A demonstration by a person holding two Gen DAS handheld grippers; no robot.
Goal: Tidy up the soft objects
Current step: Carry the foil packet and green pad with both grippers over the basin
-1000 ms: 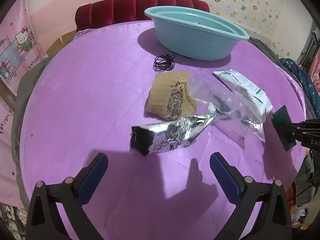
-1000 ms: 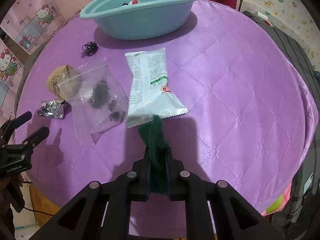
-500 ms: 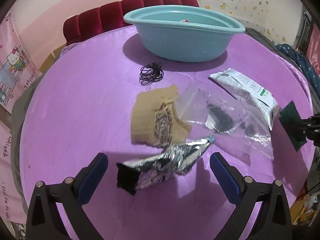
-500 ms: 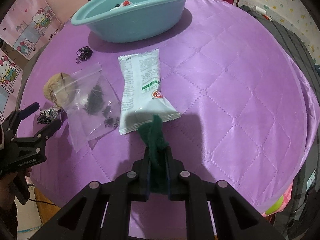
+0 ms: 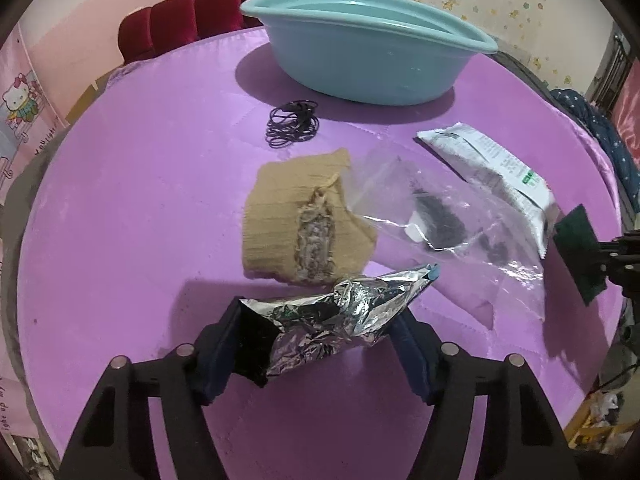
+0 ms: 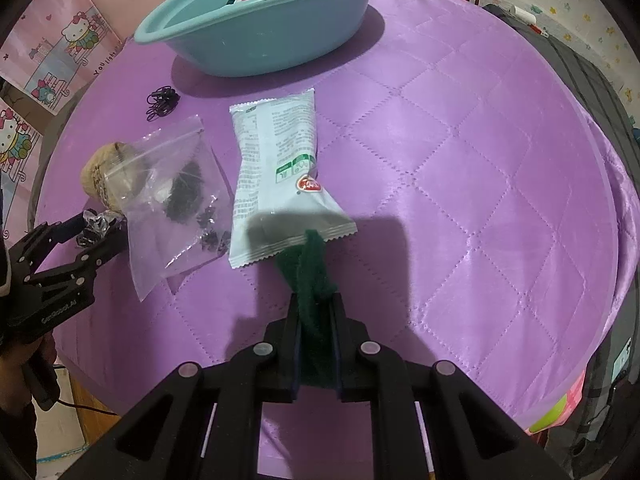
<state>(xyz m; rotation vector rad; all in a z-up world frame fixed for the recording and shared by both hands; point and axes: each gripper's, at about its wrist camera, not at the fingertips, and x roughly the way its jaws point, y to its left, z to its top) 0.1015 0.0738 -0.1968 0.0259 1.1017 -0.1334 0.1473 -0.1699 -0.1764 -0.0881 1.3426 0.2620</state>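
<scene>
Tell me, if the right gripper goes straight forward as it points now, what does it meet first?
Probably the white snack packet, just past the green cloth held by the right gripper; depth is unclear.

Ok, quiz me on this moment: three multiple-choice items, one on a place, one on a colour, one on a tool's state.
1. Where do the black hair ties lie?
A. In the basin
B. On the purple cloth, near the basin
C. On the foil bag

2. What colour is the basin?
A. Teal
B. Red
C. White

3. What is the right tool doing?
A. Open, empty
B. Shut on the white packet
C. Shut on the green scouring pad

Answers: 1 B, they lie on cloth beside it; 2 A, teal throughout; 3 C, pad pinched between both fingers.
</scene>
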